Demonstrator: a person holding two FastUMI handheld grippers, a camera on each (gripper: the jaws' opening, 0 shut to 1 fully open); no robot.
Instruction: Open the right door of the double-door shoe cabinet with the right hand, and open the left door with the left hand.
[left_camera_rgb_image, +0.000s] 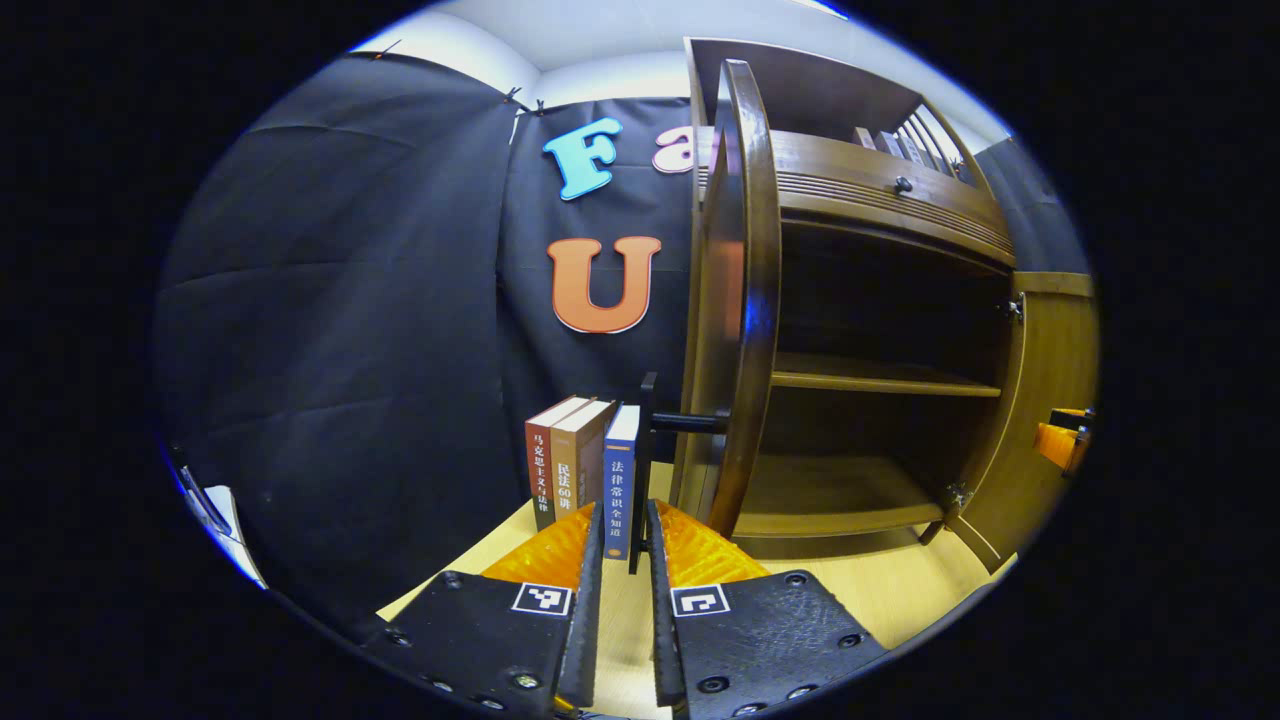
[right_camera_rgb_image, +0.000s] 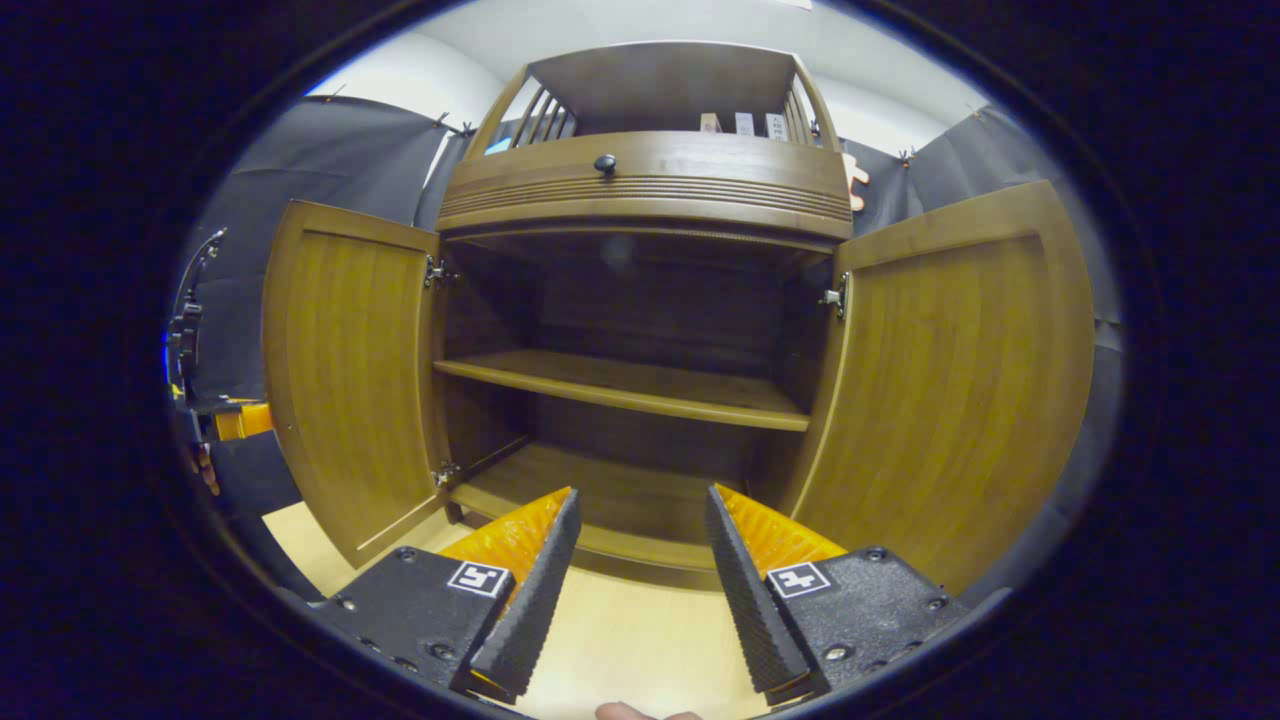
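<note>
Shoe cabinet (right_camera_rgb_image: 640, 330) on the table (right_camera_rgb_image: 620, 640), both doors swung wide.
Left gripper (left_camera_rgb_image: 622, 540) nearly closed on the left door's (left_camera_rgb_image: 735, 300) handle (left_camera_rgb_image: 650, 440); right gripper (right_camera_rgb_image: 640, 545) open. Books (left_camera_rgb_image: 580, 470) carry Chinese spine titles.

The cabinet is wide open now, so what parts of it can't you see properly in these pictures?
- Back of the cabinet, right gripper view: too dark above the shelf.
- Left door front face, left gripper view: seen edge-on, so hidden.
- Door handle, left gripper view: whether the left gripper fingers press it is unclear.
- Items on top: too small.
</note>
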